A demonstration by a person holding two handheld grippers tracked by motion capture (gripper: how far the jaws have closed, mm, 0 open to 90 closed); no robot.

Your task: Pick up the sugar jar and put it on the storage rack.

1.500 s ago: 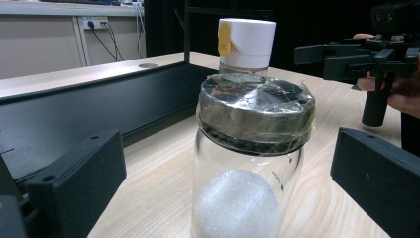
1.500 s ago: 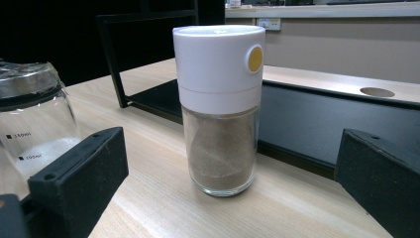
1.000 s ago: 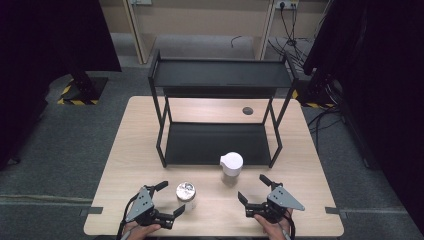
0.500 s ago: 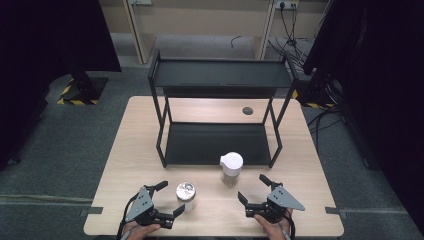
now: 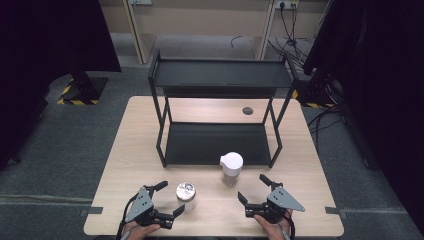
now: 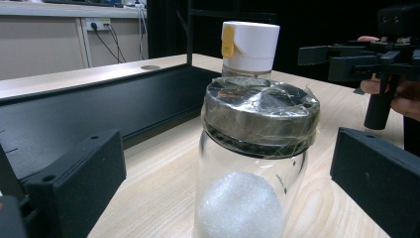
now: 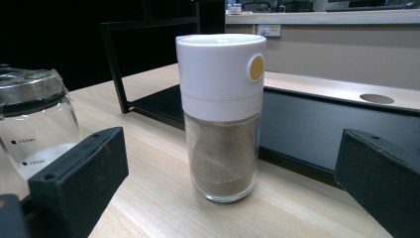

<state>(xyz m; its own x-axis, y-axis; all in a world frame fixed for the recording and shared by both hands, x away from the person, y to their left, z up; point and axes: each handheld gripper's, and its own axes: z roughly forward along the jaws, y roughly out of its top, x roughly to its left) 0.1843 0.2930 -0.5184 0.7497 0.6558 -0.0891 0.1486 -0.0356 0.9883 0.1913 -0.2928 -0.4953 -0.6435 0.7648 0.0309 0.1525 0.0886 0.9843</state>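
A glass jar (image 5: 185, 194) with a foil-wrapped lid and a white ball inside stands near the table's front edge; it looms close in the left gripper view (image 6: 252, 163). A white-capped shaker (image 5: 231, 169) of brown powder with a yellow button stands right of it, upright in the right gripper view (image 7: 221, 116) and behind the jar in the left gripper view (image 6: 249, 47). My left gripper (image 5: 169, 198) is open, its jaws either side of the jar without touching. My right gripper (image 5: 254, 188) is open, pointed at the shaker and short of it.
A black two-tier shelf rack (image 5: 218, 107) fills the middle of the wooden table (image 5: 135, 135), just behind the shaker. A round hole (image 5: 247, 110) sits in the tabletop behind the rack. Dark curtains and cables lie beyond the table.
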